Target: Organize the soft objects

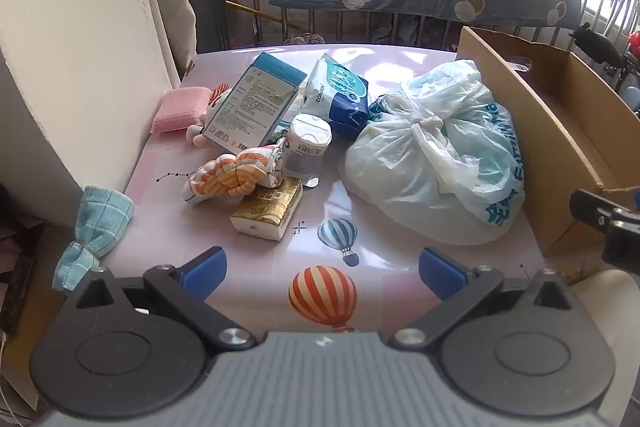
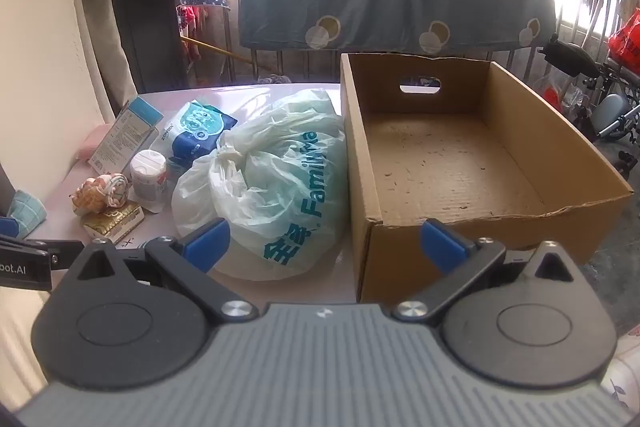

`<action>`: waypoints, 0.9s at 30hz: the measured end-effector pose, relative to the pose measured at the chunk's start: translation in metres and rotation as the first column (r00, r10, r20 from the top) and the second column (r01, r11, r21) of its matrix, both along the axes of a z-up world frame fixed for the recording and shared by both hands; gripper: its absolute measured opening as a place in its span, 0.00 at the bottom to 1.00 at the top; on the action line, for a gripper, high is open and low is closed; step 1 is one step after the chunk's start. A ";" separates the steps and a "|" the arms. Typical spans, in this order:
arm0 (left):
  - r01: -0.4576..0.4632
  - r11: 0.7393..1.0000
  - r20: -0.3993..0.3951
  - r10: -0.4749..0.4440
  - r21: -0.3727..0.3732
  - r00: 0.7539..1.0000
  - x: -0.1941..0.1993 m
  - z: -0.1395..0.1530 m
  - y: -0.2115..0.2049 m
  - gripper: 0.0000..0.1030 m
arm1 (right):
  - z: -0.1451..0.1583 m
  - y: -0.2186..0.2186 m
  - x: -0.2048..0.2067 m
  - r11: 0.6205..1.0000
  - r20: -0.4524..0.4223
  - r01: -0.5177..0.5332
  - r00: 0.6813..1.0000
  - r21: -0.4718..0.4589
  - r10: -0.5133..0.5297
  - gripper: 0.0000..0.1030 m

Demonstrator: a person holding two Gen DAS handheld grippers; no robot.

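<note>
- Both sets of jaws are spread wide and nothing is held: the left gripper (image 1: 323, 269) hangs over bare worktop (image 1: 400, 251) near the front edge, and the right gripper (image 2: 324, 245) is poised in front of the knotted plastic bag (image 2: 276, 187) and the near corner of the cardboard box (image 2: 460, 163).
- The soft things are gathered on the worktop to the left of the box, which is seen empty; nothing is yet sorted into it.
- The plastic bag is slack and slippery; if only a fold of film is pinched, it could be torn or slid out of the jaws, and the knot (image 1: 424, 125) is judged the surer hold.
- The bag lies just beside the box wall, so a lift that is too low could drag it against the rim and shove the light box along the worktop.
- The rolled striped cloth (image 1: 236, 173) rests on the gold tissue pack (image 1: 267, 213) and touches the white canister (image 1: 306, 149); a careless grasp could topple the canister or sweep the pack along.
- The blue-and-white carton (image 1: 256, 103) is propped at a tilt and could be knocked flat by a reach toward the pink sponge (image 1: 180, 109) behind it.
- The teal cloth (image 1: 94, 231) hangs at the worktop's left edge and could be nudged off it.
- The two grippers are close together, so a collision is possible if both are moved inward at once.
</note>
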State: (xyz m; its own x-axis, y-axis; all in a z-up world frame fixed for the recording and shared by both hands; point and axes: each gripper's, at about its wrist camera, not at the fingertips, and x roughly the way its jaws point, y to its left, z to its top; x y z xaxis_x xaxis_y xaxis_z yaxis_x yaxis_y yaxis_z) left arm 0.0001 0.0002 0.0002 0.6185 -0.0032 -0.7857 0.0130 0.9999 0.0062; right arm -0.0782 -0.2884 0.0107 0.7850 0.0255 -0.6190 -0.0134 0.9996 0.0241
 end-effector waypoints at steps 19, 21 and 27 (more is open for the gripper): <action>-0.038 0.999 0.003 0.038 0.019 0.999 -0.004 -0.002 0.002 1.00 | 0.007 0.000 0.000 1.000 -0.008 -0.017 1.000 0.015 0.017 0.99; -0.039 0.999 0.002 0.039 0.017 0.999 -0.005 -0.002 0.002 1.00 | 0.007 0.001 0.000 1.000 -0.010 -0.018 1.000 0.015 0.018 0.99; -0.043 0.999 0.010 0.043 0.009 0.999 -0.007 -0.001 0.002 1.00 | 0.007 0.004 -0.002 0.999 -0.018 -0.026 0.999 0.022 0.027 0.99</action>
State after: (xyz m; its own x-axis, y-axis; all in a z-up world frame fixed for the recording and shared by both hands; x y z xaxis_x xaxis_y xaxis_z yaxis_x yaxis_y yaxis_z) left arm -0.0072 0.0023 -0.0013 0.6254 0.0309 -0.7797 -0.0301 0.9994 0.0154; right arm -0.0801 -0.2847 0.0181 0.7721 0.0598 -0.6327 -0.0391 0.9981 0.0466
